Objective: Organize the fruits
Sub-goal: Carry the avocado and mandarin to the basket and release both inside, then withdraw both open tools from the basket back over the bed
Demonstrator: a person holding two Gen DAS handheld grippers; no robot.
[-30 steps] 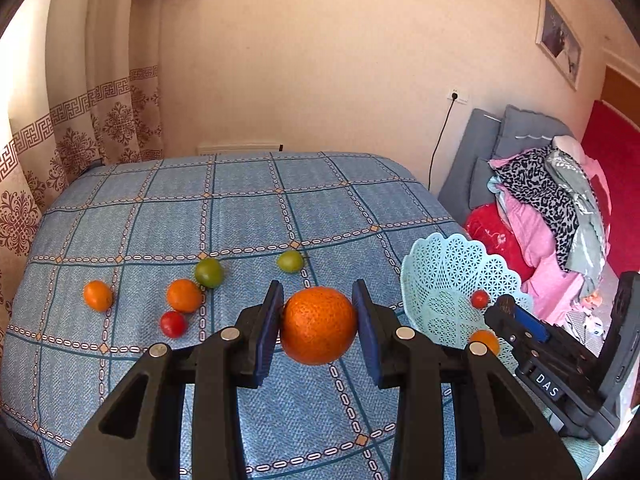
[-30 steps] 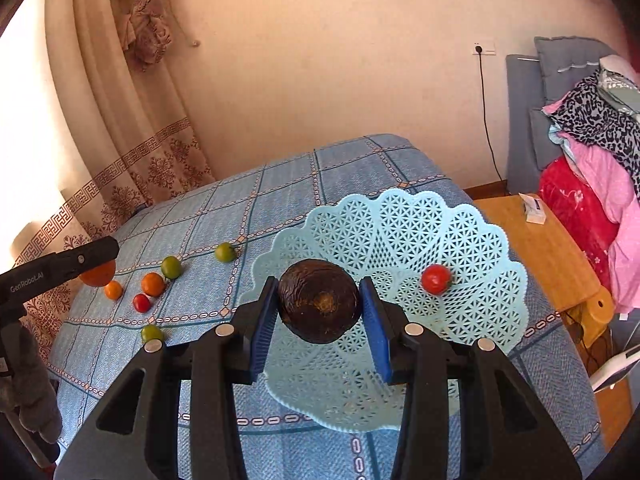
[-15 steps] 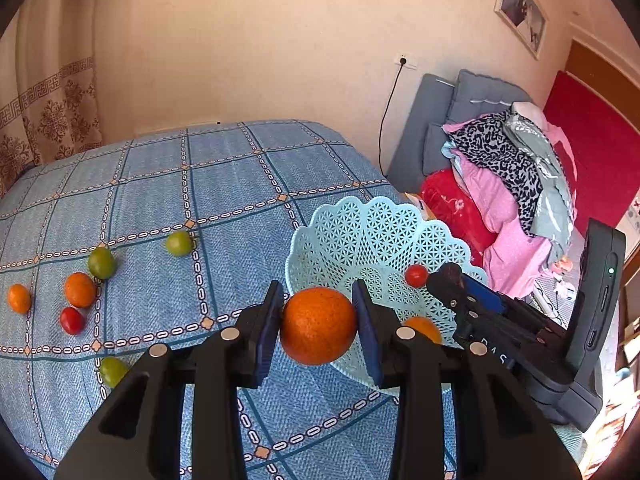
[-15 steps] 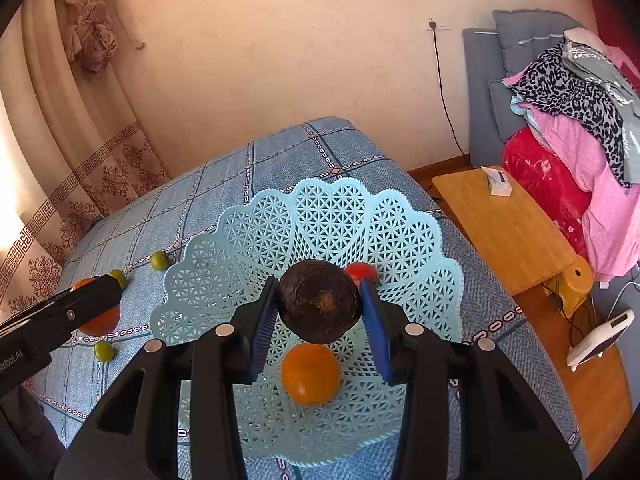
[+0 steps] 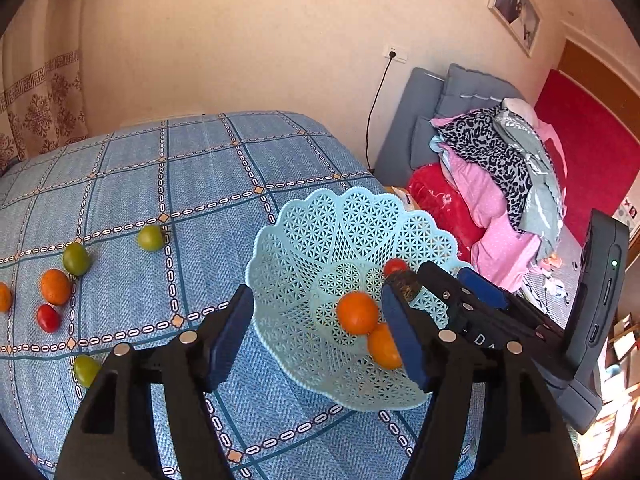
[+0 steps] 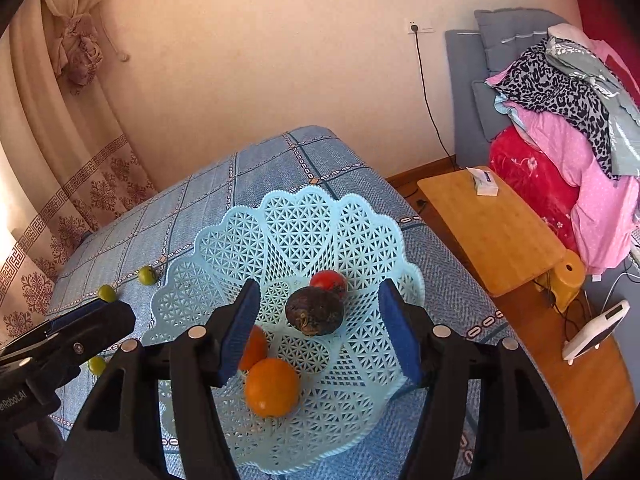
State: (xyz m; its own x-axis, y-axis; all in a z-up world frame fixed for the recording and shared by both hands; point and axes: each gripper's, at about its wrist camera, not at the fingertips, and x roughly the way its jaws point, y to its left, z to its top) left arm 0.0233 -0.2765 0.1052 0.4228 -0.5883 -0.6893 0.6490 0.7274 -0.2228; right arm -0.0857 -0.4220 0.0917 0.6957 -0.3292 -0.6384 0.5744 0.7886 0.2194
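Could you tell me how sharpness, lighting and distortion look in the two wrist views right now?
Left wrist view: sharp, warm sunlight, fisheye bends the tablecloth grid, dark corners. Right wrist view: equally sharp, window glare bleaches the curtain, basket evenly lit.

- The left gripper (image 5: 318,330) has matte black plastic arms with triangular cut-outs, silver round screw heads and blue rubber pads (image 5: 230,336).
- The right gripper (image 6: 318,324) matches it; seen at the left view's right edge, it carries white letters "DA" and a dark box with a green light.
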